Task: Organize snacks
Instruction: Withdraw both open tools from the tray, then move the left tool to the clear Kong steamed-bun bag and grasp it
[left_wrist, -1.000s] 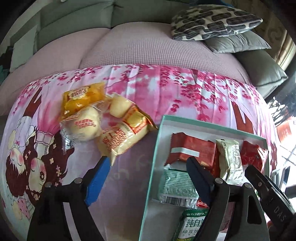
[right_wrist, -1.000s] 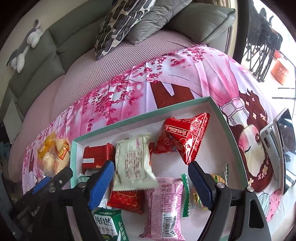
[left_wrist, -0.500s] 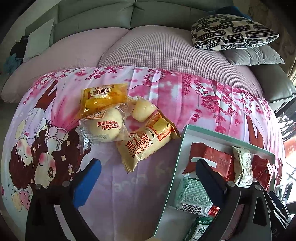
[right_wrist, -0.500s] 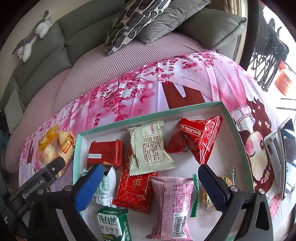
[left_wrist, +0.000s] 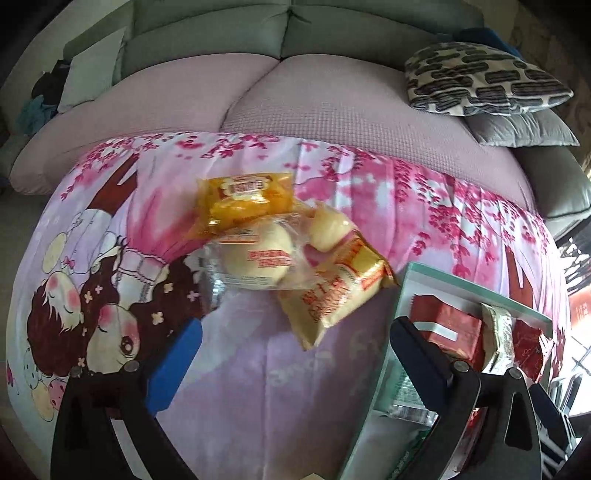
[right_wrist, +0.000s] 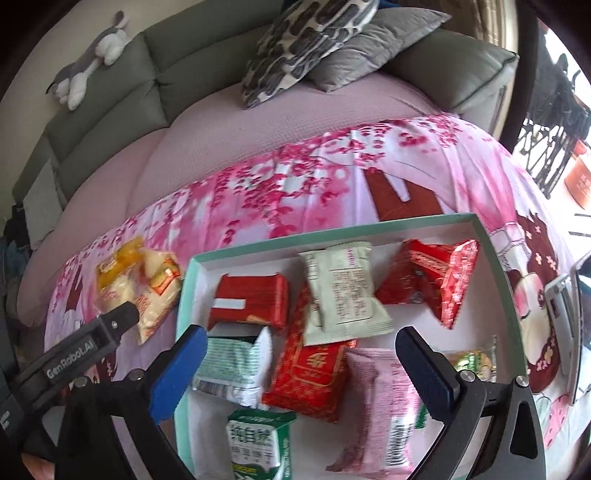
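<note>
Both claws gape empty — yellow bread packets (left_wrist: 295, 251) ahead of the left gripper (left_wrist: 295, 354); best pinch one by its middle.

A home living room — grey-green sofa (right_wrist: 110, 96), throw pillows (right_wrist: 306, 44), plush toy (right_wrist: 88, 62).

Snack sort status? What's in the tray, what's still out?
Done: most packets already lie in the tray, including the white packet and pink packet. In hand: nothing; left gripper and right gripper have just been opening and stand empty. Left: the yellow bread packets still piled on the cloth beside the tray.
</note>
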